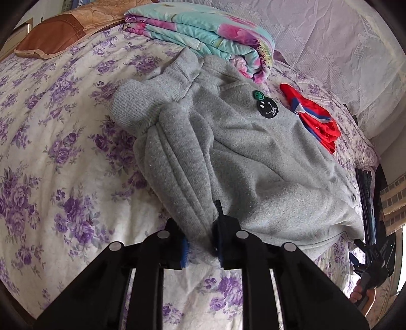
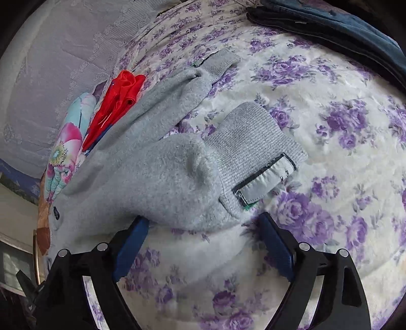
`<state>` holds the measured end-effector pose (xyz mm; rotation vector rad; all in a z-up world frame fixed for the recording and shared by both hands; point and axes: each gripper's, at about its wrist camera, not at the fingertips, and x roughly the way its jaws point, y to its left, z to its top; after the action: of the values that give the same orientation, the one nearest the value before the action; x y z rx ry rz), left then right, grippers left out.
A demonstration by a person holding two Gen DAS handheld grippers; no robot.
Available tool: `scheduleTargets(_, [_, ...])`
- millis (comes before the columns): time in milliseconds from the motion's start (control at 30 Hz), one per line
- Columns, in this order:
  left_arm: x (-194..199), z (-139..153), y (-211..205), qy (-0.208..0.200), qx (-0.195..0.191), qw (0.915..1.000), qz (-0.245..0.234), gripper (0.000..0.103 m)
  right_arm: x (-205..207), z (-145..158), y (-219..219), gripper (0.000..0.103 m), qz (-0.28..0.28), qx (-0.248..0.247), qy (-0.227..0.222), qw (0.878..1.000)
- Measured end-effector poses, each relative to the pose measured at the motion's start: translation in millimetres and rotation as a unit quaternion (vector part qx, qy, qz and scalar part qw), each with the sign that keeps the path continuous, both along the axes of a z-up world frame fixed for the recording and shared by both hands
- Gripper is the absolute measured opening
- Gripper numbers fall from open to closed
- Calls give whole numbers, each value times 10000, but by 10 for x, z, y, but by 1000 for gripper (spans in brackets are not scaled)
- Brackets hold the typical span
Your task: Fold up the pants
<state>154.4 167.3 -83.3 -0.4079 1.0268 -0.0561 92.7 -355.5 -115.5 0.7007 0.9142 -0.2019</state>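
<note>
Grey fleece pants [image 1: 253, 152] with a black smiley patch lie crumpled on the floral bed. My left gripper [image 1: 201, 251] is shut on a bunched fold of the grey pants at its near edge. In the right wrist view the pants [image 2: 157, 177] lie with a ribbed waistband and a white label [image 2: 264, 182] facing me. My right gripper [image 2: 203, 243] is open, its blue pads either side of the pants' near edge, just above the sheet. The right gripper also shows at the far right of the left wrist view [image 1: 370, 256].
The bed has a white sheet with purple flowers [image 2: 330, 152]. A folded turquoise and pink quilt [image 1: 203, 33], a red garment [image 1: 312, 119] and a brown pillow [image 1: 50, 35] lie beyond the pants. Dark blue clothing [image 2: 330, 20] lies at the far side.
</note>
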Motion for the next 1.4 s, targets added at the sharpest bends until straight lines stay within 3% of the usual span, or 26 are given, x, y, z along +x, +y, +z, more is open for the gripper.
scheduleTargets(33, [21, -6, -13, 15, 41, 10000, -7, 17, 75, 5, 34, 51, 95, -30, -159, 9998])
scheduleTargets(67, [36, -12, -29, 30, 104, 9999, -21, 17, 161, -34, 58, 22, 216, 156, -164, 9995])
scheduleTargets(133, [66, -10, -61, 64, 228, 9997, -48, 17, 186, -18, 52, 19, 53, 348, -212, 9992])
scheduleTargets(267, [16, 91, -13, -13, 168, 9998, -101, 16, 32, 383, 125, 18, 174, 18, -474, 9987])
scheduleTargets(400, [-203, 269, 110, -210, -42, 9997, -82, 15, -356, 732, 181, 18, 497, 4, -584, 9971])
scheduleTargets(500, [-425, 292, 195, -199, -146, 9996, -123, 14, -728, 764, 203, 21, 620, -31, -498, 9968])
scheduleTargets(600, [-483, 95, 206, 83, -27, 9999, -130, 15, -986, 484, 144, 30, 442, -97, -171, 9988])
scheduleTargets(700, [-382, -122, 171, 387, 121, 9991, -91, 17, -963, 29, 112, 41, 316, 70, 380, 9988])
scheduleTargets(733, [-389, -109, 152, 370, 219, 9990, -91, 18, -966, -19, 122, 42, 318, 64, 365, 9988])
scheduleTargets(800, [-474, 14, 136, 244, 381, 9989, -134, 27, -1002, 73, 174, 50, 446, -127, 319, 9984])
scheduleTargets(867, [-614, 175, 169, 62, 604, 9981, -88, 39, -1078, 234, 204, 70, 413, -484, 269, 9976])
scheduleTargets(900, [-689, 255, 195, -32, 696, 9976, -31, 45, -1128, 328, 218, 72, 336, -796, 262, 9959])
scheduleTargets(1033, [-914, 582, 308, -393, 1008, 9937, 293, 44, -1302, 676, 278, 79, -55, -1772, 118, 9841])
scheduleTargets(1133, [-823, 790, 230, -607, 788, 9950, 5, 44, -1244, 822, 414, 76, 301, -1929, -396, 9800])
scheduleTargets(1233, [-614, 846, -13, -679, 979, 9925, -287, 44, -946, 777, 651, 32, 917, -1803, -442, 9783])
scheduleTargets(1267, [-531, 806, -100, -622, 1015, 9921, -392, 44, -849, 721, 701, 27, 1062, -1636, -378, 9801])
scheduleTargets(1400, [-253, 332, -359, -33, 1324, 9890, -655, 44, -528, 319, 840, 28, 1278, -1647, 276, 9776])
